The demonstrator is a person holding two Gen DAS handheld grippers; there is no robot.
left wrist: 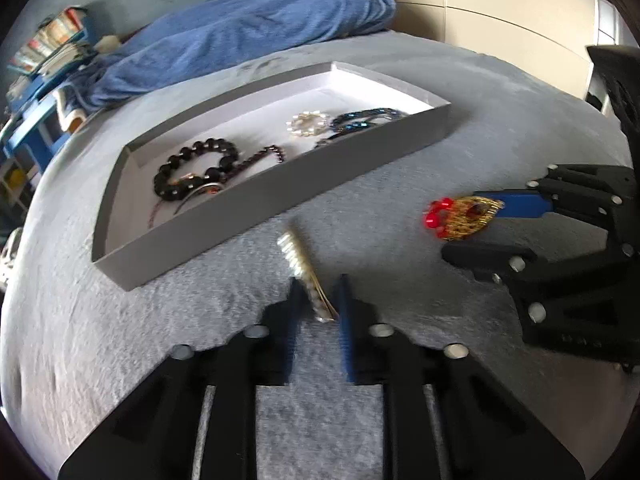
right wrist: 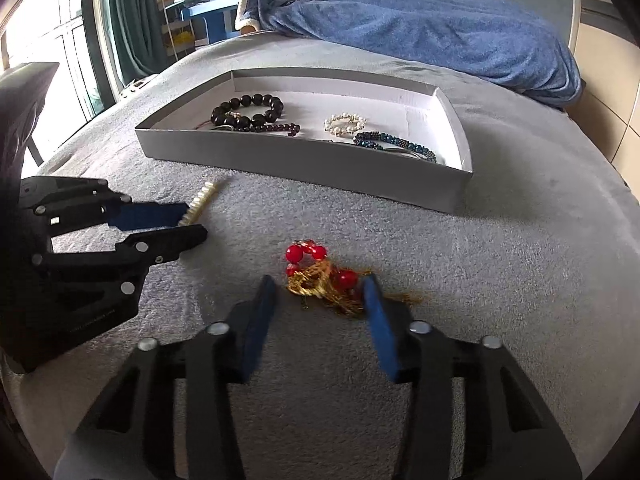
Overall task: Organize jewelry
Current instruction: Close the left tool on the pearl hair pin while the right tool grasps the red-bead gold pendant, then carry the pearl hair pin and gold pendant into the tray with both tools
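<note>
Pearl hair clip [left wrist: 306, 276]: lies on the grey bedcover [left wrist: 480, 128], just in front of the tray; its near end is caught between the pads of the left gripper [left wrist: 319, 300].
Left gripper jaws: drawn narrow, pressed on the clip; blurred in the left wrist view, and the same pinch is seen from the side in the right wrist view [right wrist: 188, 226].
Red-and-gold ornament [right wrist: 320, 278]: rests on the bedcover, well apart from the clip, between the fingers of the right gripper [right wrist: 320, 292].
Right gripper jaws: part-way closed around the ornament; the right pad [right wrist: 380, 320] touches its gold fringe, the left pad stands just clear of it. No firm grip can be confirmed.
Tray [right wrist: 300, 156]: shallow grey box with white floor, beyond both grippers.
Tray contents: black bead bracelet [right wrist: 248, 112] at the left, a dark red strand touching it, pearl bracelet [right wrist: 345, 124] near the middle, blue beaded bracelet [right wrist: 394, 144] at the right.
Surroundings: blue blanket [right wrist: 420, 28] heaped behind the tray.
</note>
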